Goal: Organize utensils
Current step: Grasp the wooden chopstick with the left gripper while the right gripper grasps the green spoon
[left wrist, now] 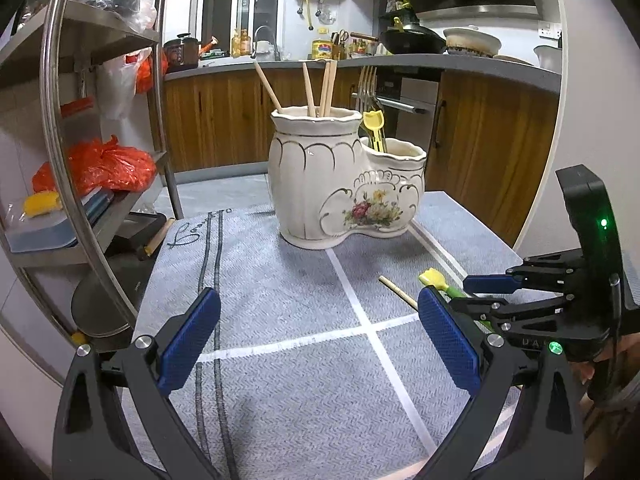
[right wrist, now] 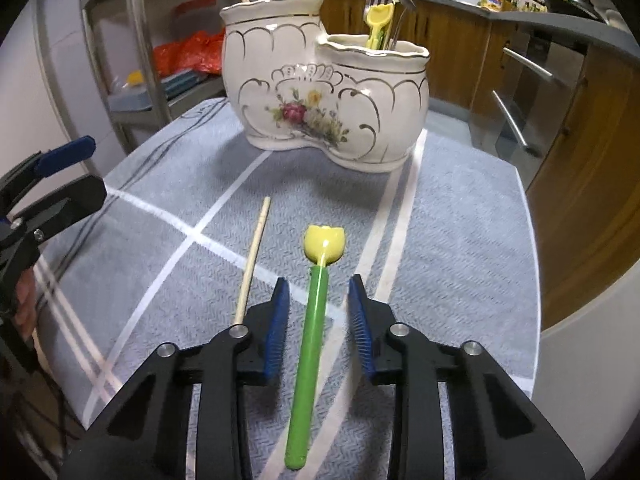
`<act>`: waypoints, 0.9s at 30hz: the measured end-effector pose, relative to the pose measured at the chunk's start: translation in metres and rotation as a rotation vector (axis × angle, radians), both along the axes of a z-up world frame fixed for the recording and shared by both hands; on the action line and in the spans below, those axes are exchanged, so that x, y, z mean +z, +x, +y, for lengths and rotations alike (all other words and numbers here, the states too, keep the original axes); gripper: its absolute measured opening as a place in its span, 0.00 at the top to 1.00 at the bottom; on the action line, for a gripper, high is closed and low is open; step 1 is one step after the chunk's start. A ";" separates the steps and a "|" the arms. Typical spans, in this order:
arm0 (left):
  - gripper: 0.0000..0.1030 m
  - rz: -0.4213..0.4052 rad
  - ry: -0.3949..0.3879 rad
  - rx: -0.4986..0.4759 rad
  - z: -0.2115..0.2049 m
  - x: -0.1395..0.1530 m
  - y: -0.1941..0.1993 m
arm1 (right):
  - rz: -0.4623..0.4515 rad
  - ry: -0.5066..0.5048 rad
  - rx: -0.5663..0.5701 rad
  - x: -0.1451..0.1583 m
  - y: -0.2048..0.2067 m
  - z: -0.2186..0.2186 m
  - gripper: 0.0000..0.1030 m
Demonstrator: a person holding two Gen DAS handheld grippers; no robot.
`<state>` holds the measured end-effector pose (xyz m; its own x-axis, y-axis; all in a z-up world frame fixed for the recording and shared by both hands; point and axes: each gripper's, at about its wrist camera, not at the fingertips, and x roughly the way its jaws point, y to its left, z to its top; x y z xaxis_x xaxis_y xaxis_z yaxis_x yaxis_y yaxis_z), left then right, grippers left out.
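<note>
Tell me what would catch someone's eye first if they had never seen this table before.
Probably the white ceramic utensil holder with its painted flowers, standing at the far side of the grey cloth with chopsticks in its taller half and forks in the lower. Next comes the green utensil with a yellow tulip end lying on the cloth between the pads of the right gripper, which do not yet touch it. A single chopstick lies just left of it.

The right claw [right wrist: 318,320] straddles the green tulip-topped utensil [right wrist: 310,344], pads seemingly just clear of it.
</note>
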<state>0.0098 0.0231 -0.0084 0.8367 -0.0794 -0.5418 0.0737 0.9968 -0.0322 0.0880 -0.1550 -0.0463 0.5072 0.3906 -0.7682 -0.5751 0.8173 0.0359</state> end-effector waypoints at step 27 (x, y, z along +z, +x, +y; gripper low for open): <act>0.30 0.260 0.027 -0.055 -0.088 -0.033 0.026 | -0.113 0.188 -0.114 0.037 0.008 -0.057 0.90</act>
